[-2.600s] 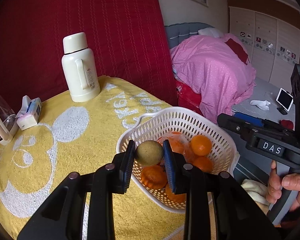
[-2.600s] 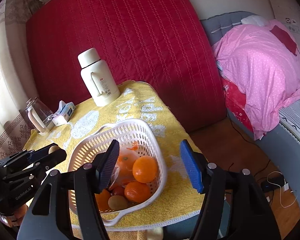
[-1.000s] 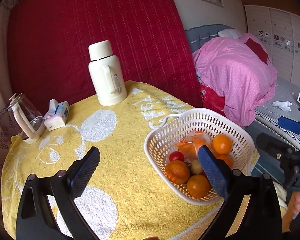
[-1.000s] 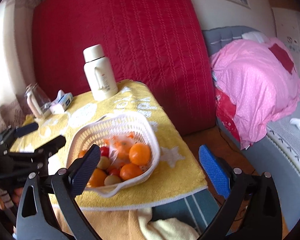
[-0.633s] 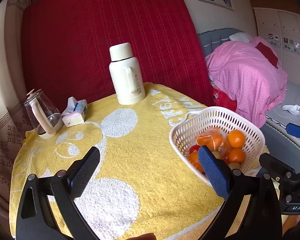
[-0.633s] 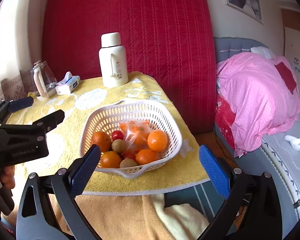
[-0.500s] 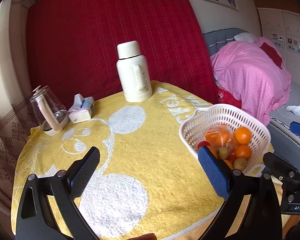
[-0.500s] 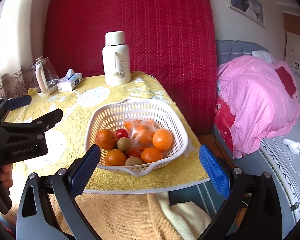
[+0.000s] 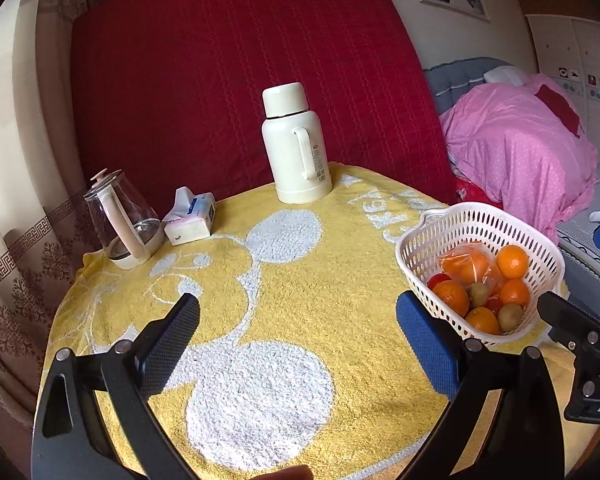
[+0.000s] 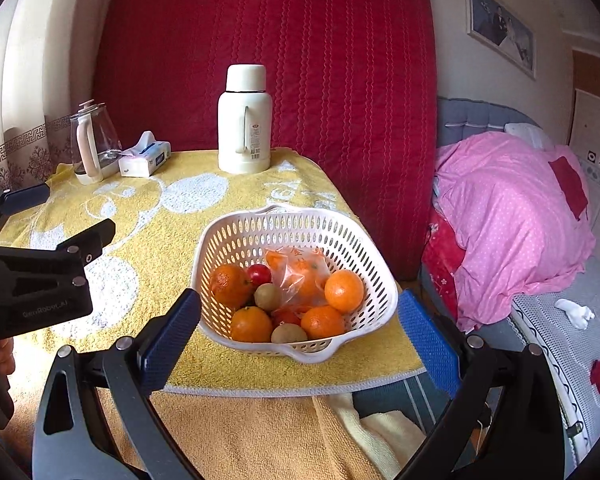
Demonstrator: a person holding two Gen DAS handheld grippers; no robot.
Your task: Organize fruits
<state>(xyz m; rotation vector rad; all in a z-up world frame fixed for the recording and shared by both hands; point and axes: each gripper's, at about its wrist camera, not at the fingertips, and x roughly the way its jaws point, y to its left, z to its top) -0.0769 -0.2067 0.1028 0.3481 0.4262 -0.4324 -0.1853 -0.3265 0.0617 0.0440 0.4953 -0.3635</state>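
Note:
A white perforated basket [image 10: 364, 248] [image 9: 476, 220] sits at the near right corner of the yellow towel-covered table [image 9: 300, 280]. It holds several oranges [image 10: 343, 285], two kiwis [image 10: 267, 297], a red tomato [image 10: 259, 274] and a plastic bag of orange fruit [image 10: 300, 270]. My left gripper [image 9: 298, 330] hangs open and empty over the table's middle, left of the basket. My right gripper [image 10: 299, 330] is open and empty, its fingers spread just in front of the basket.
A cream thermos [image 9: 296, 144] stands at the table's back edge. A glass kettle [image 9: 120, 220] and a tissue pack [image 9: 192, 222] sit at the back left. A red quilted panel rises behind. A bed with a pink quilt [image 10: 512, 216] lies to the right.
My left gripper let go of the kiwi into the basket, opened wide and drew back to the left. My right gripper pulled back and now faces the basket from the front.

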